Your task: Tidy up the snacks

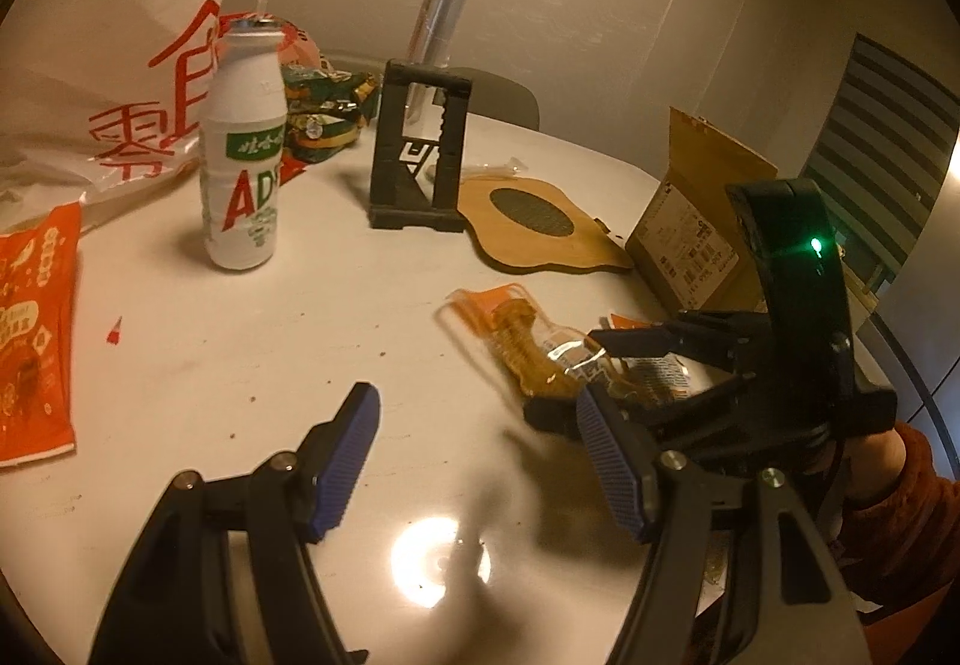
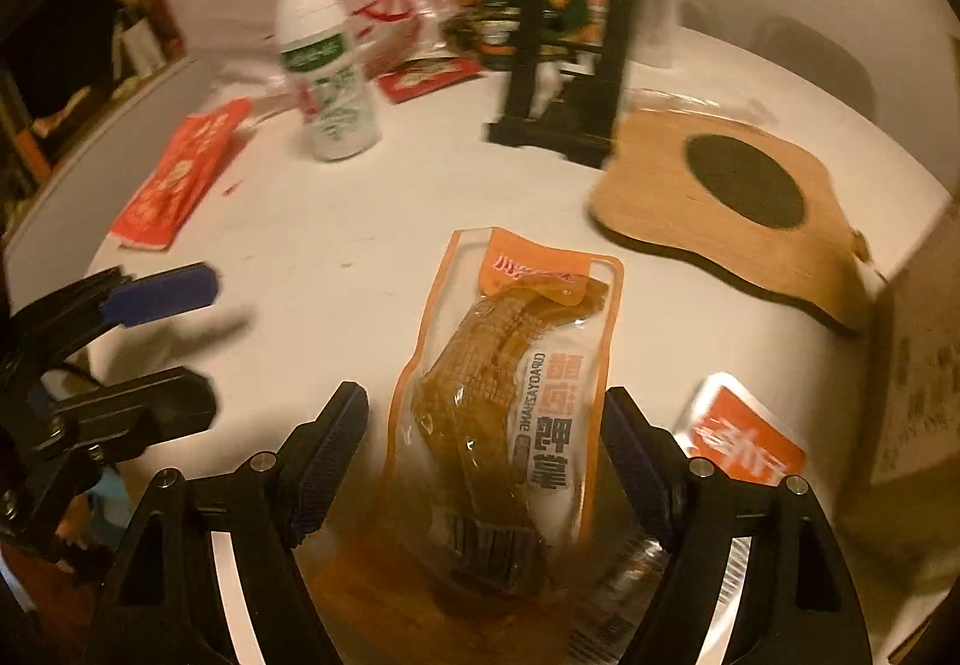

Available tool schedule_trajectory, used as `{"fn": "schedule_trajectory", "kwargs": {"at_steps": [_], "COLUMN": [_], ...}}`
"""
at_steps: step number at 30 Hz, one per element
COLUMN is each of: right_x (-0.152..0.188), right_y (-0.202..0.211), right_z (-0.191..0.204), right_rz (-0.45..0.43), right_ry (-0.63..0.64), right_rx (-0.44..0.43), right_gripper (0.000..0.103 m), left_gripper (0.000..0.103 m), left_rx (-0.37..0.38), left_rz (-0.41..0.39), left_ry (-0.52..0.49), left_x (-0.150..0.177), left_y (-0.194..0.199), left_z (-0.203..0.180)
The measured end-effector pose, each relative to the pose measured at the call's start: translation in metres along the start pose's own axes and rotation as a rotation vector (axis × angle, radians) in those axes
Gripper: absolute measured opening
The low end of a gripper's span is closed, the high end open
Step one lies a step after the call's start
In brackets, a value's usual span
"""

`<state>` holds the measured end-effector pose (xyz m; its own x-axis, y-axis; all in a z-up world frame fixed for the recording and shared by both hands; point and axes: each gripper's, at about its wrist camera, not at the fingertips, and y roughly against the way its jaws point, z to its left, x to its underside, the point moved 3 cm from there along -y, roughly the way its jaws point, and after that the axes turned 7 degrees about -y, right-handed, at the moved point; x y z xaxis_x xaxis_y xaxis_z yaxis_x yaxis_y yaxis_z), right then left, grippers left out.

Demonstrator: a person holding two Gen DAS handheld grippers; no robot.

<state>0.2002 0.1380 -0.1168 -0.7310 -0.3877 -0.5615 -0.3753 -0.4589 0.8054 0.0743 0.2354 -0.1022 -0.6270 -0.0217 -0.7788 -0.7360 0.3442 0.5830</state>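
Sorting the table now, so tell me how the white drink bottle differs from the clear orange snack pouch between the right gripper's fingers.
The white bottle stands upright; the snack pouch lies flat on the table. The bottle is opaque with green and red print; the pouch is see-through, showing brown food inside. The pouch sits between the open right gripper fingers; the bottle stands away from both grippers. Both rest on the same table.

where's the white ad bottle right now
The white AD bottle stands upright on the white table, left in the left wrist view, in front of the plastic shopping bag, left of the black stand.
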Motion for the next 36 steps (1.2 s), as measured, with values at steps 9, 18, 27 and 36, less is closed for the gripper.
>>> {"fn": "schedule_trajectory", "kwargs": {"at_steps": [9, 18, 27, 36], "right_x": [0.013, 0.021, 0.014, 0.001], "right_y": [-0.001, 0.018, 0.056, 0.135], "right_z": [0.017, 0.019, 0.031, 0.043], "right_rz": [0.029, -0.048, -0.149, -0.33], "right_ry": [0.13, 0.221, 0.276, 0.356], "right_rx": [-0.005, 0.049, -0.06, -0.101], "right_gripper": [0.072, 0.052, 0.052, 0.052], "left_gripper": [0.065, 0.065, 0.064, 0.032], "left_rx": [0.013, 0.058, 0.083, 0.097], "left_rz": [0.028, 0.068, 0.012, -0.09], "left_ry": [0.01, 0.005, -0.01, -0.12], "left_x": [0.0, -0.003, -0.035, -0.092], "left_y": [-0.01, -0.027, -0.013, 0.03], "left_z": [-0.001, -0.012, -0.025, -0.072]}}
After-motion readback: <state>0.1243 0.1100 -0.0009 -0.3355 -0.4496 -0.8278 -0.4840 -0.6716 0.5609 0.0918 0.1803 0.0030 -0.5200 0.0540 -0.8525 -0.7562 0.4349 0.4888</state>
